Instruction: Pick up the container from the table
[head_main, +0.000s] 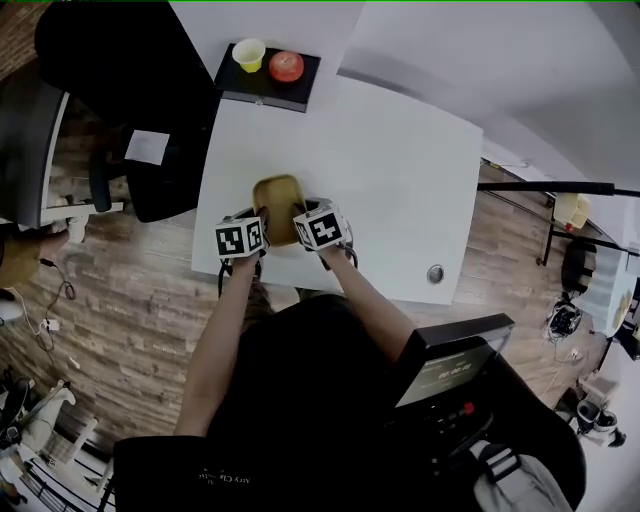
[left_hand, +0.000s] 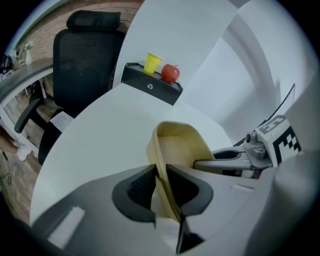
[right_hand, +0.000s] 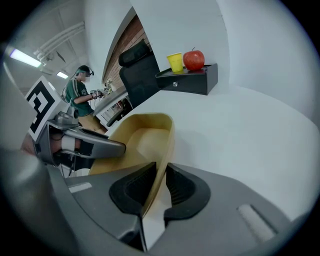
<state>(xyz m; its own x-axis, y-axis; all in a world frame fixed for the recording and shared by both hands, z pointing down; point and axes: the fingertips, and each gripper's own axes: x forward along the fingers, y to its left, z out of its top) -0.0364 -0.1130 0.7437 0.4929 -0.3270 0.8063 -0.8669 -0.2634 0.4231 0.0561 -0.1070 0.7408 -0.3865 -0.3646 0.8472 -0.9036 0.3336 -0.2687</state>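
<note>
I am at the grasping step. My left tongs (left_hand: 161, 172) and right tongs (right_hand: 161, 170) are each clamped on a thin side wall of the container (head_main: 278, 200), a smooth tan dish with rounded corners. It sits on the matte white tabletop (head_main: 390, 180), well apart from the black box (head_main: 268, 85). Next, I think, both sides must rise evenly.

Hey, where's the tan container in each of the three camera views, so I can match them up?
Head view: tan container just left of centre, at the white table's near edge.
Left gripper view: container right of centre, its rim between the jaws.
Right gripper view: container left of centre, rim between the jaws.
Shared landmark: black box carrying a yellow cup and red apple, beyond the container in every view.
</note>
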